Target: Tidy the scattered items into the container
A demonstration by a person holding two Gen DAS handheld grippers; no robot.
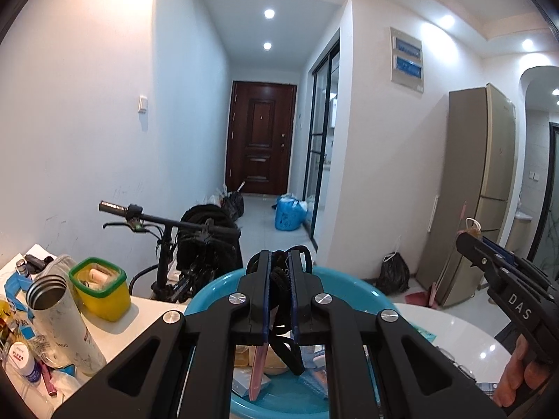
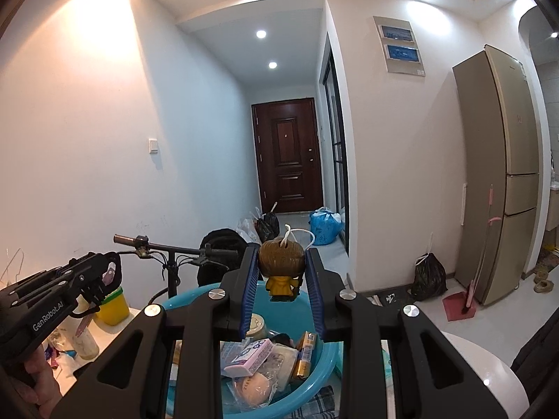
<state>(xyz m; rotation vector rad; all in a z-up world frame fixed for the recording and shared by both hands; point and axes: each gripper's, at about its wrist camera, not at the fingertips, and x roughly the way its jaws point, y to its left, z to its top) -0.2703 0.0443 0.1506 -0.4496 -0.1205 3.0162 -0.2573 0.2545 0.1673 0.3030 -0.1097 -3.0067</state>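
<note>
My left gripper (image 1: 279, 269) is shut on a black strap with a pink tag (image 1: 283, 314) and holds it above the blue basin (image 1: 353, 284). My right gripper (image 2: 281, 272) is shut on a small figurine (image 2: 281, 267) with a brown head, yellow body and white loop, above the same basin (image 2: 316, 370). The basin holds several items: a pink-and-white box (image 2: 248, 356), batteries (image 2: 304, 354), a wrapped round thing (image 2: 253, 389). The right gripper also shows at the right of the left wrist view (image 1: 489, 255); the left gripper shows at the left of the right wrist view (image 2: 104, 272).
On the white table left of the basin stand a yellow tub with green rim (image 1: 99, 288), a metal-rimmed tumbler (image 1: 59, 321), and small bottles and packets (image 1: 24, 359). A scooter (image 1: 167, 227) stands behind the table. A fridge (image 2: 503, 174) is at right.
</note>
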